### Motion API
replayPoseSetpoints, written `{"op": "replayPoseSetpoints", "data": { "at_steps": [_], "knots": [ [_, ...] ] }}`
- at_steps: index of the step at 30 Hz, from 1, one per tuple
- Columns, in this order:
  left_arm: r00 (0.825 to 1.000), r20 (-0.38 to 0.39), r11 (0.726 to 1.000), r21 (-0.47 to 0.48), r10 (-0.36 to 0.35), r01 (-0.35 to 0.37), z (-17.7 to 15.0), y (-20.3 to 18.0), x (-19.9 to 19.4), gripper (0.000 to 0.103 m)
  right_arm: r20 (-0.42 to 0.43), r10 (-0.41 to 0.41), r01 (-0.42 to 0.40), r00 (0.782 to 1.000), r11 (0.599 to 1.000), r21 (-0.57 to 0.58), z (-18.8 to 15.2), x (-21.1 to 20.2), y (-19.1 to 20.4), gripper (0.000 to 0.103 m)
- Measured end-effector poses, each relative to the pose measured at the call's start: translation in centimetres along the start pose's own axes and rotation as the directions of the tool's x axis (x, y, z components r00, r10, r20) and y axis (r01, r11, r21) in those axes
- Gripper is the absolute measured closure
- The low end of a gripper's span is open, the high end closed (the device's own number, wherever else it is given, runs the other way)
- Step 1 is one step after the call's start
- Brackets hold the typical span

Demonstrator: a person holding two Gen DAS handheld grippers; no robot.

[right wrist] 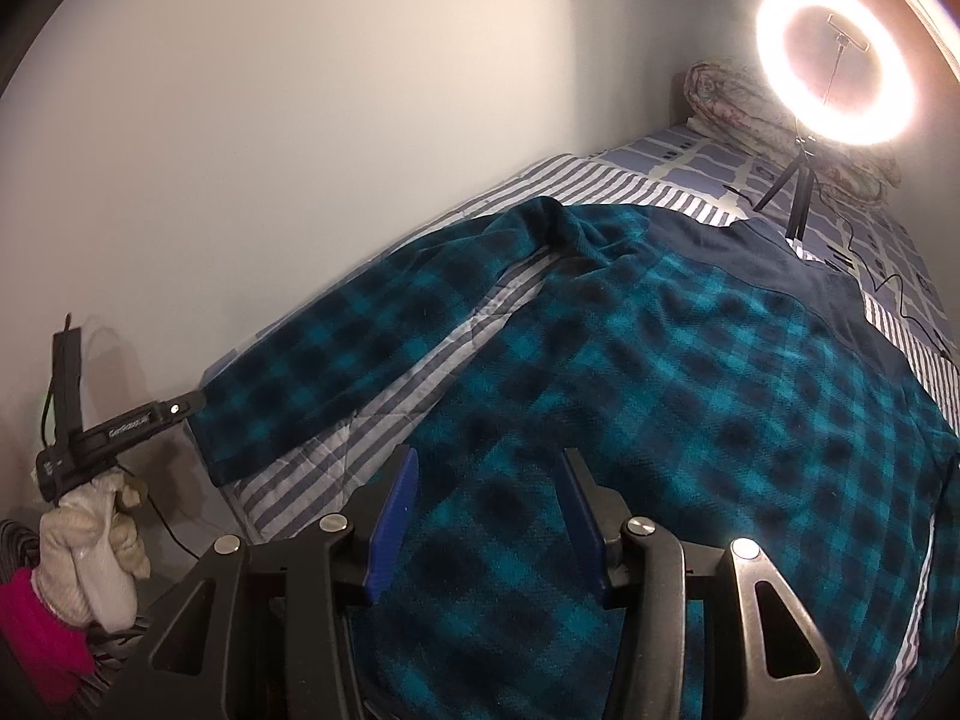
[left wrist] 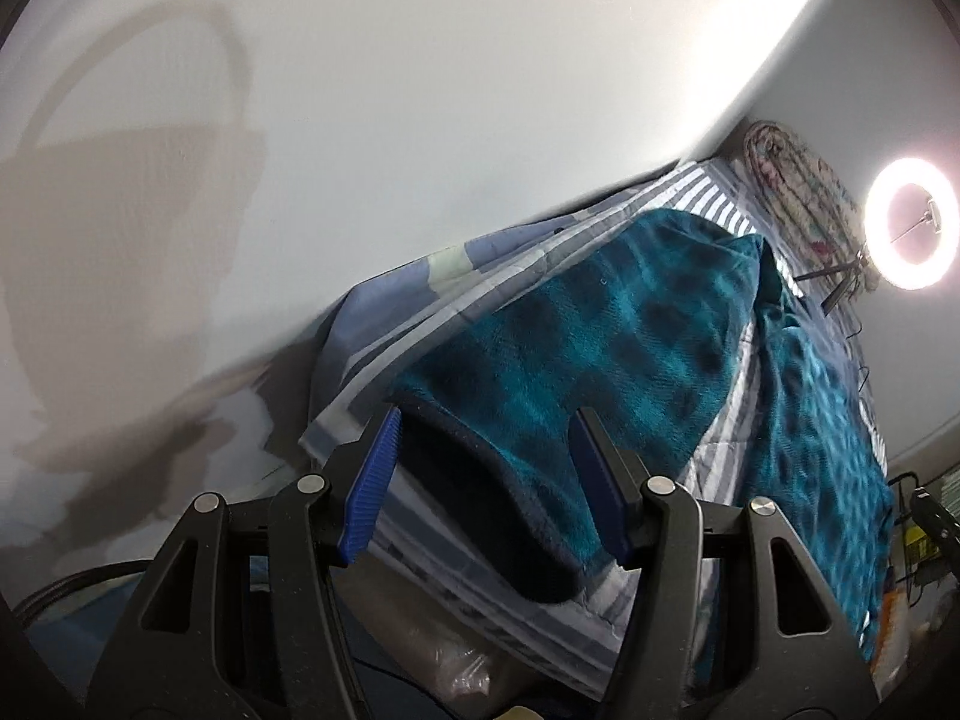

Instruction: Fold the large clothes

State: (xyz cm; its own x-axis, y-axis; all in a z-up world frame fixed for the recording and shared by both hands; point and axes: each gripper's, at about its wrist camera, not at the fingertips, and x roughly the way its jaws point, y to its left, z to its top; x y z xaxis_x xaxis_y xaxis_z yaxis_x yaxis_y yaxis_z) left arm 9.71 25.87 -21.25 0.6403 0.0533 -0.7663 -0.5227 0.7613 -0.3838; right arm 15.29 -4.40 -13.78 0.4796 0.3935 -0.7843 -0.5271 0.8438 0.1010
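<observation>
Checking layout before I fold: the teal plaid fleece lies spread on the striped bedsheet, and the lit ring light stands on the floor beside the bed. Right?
Not quite. The ring light stands on its tripod on the bed itself, beyond the fleece, as the right wrist view shows. The fleece does lie spread on the striped bedsheet.

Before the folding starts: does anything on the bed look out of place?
Yes. A lit ring light stands on its tripod on the bedsheet, just beyond the plaid fleece top, and its cable trails across the sheet close to the garment's dark hem.
</observation>
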Motion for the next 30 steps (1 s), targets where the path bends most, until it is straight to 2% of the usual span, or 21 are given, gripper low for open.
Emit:
{"op": "replayPoseSetpoints", "data": {
  "at_steps": [2,4,5,10,15,19,22,25,30],
  "knots": [
    [1.0,0.008,1.0,0.018,0.022,-0.022,0.3,-0.1,0.5,0.061,0.0,0.0,0.0,1.0,1.0,-0.007,-0.1,0.0,0.3,0.054],
    [1.0,0.011,0.999,0.039,0.024,-0.024,0.4,-0.3,0.8,0.095,0.004,0.0,0.0,1.0,1.0,-0.021,-0.1,-0.2,0.7,0.054],
    [1.0,0.013,0.999,0.042,0.011,-0.012,0.4,-0.3,0.9,0.1,0.006,-0.001,0.001,1.0,1.0,-0.028,-0.2,-0.2,0.9,0.054],
    [0.997,0.072,0.994,0.102,-0.033,0.025,-0.3,-1.3,-0.5,0.102,0.004,0.003,-0.003,1.0,0.998,-0.057,-0.3,-0.1,1.7,0.054],
    [0.993,0.091,0.987,0.151,-0.069,0.055,-0.9,-2.2,-1.4,0.102,-0.013,0.03,-0.031,0.999,0.998,-0.062,0.4,1.2,2.8,0.054],
    [0.991,0.087,0.984,0.156,-0.099,0.084,-1.5,-2.7,-1.9,0.102,-0.027,0.113,-0.114,0.993,0.993,-0.035,2.2,3.1,3.9,0.053],
    [0.989,0.099,0.979,0.183,-0.111,0.092,-1.9,-3.2,-2.4,0.103,-0.073,0.204,-0.205,0.976,0.979,0.001,4.6,5.7,5.1,0.053],
    [0.985,0.11,0.972,0.211,-0.13,0.105,-2.2,-3.7,-3.0,0.103,-0.122,0.255,-0.255,0.959,0.967,0.021,6.4,8.5,6.6,0.053],
    [0.981,0.121,0.959,0.26,-0.151,0.116,-2.9,-4.5,-3.8,0.103,-0.232,0.347,-0.34,0.909,0.938,0.069,8.8,13.8,10.4,0.052]
  ]
}}
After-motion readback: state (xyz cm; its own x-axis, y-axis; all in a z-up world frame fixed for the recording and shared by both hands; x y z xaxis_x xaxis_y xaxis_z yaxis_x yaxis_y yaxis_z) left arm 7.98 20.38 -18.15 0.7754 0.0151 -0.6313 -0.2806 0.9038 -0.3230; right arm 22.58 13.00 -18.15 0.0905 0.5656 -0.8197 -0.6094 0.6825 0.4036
